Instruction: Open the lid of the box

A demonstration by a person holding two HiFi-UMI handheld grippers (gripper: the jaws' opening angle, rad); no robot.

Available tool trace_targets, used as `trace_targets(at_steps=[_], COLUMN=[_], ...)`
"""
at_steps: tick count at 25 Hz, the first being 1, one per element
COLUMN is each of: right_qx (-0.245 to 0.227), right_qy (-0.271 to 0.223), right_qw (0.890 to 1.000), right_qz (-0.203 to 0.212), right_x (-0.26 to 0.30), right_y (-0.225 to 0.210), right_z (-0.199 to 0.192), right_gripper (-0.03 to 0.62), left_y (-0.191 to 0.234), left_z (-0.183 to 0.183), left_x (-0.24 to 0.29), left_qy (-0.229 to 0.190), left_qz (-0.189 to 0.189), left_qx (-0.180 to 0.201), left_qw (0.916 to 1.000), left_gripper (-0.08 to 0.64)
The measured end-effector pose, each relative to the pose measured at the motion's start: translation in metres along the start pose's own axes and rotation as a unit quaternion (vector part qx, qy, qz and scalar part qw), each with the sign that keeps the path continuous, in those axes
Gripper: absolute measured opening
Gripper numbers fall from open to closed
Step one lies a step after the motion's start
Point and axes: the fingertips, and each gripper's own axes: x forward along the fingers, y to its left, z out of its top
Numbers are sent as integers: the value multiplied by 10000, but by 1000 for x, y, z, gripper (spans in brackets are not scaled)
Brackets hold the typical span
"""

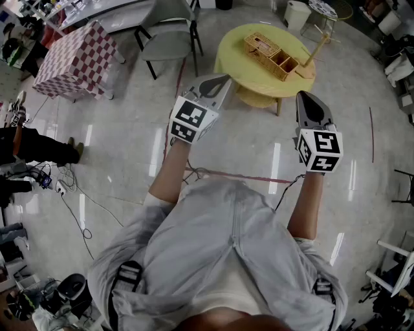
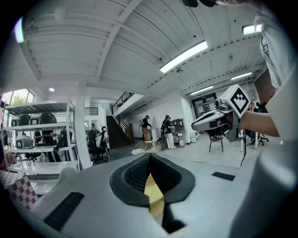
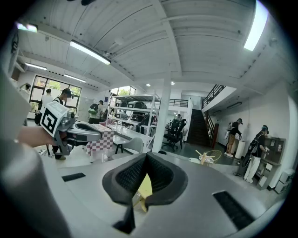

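Note:
A woven wicker box (image 1: 270,55) sits on a round yellow table (image 1: 239,48) ahead of me in the head view. Its left part looks covered and its right part shows open compartments. Both grippers hang in the air short of the table and touch nothing. My left gripper (image 1: 223,79) points at the table's near left edge, jaws shut and empty. My right gripper (image 1: 303,96) is level with the table's near right edge, also shut with nothing in it. In the left gripper view, the gripper (image 2: 150,157) has its pads together, with a yellow sliver behind. The right gripper view shows the same for that gripper (image 3: 146,157).
A grey chair (image 1: 169,39) stands left of the table and a checkered-cloth table (image 1: 74,58) is further left. A wooden stick frame (image 1: 315,50) rests by the box. A white bin (image 1: 296,13) is behind. Cables and a red line (image 1: 239,176) cross the floor.

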Motion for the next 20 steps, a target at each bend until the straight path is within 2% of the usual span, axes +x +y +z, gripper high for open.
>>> trace_targets(at_steps=[10,20], right_qx=[22,43], right_qy=[-81,49], right_qw=[9998,9991], right_qz=[188,414], right_x=[-5,-9], right_y=[-46,-81], right_z=[-13,-45], right_gripper=[23,23], left_y=[-24,-55], left_z=[1,-2], left_x=[34,64], left_qy=[127,301], left_qz=[226,376], left_qx=[-31,-40], left_qw=[9997,9988], left_gripper=[29,29])
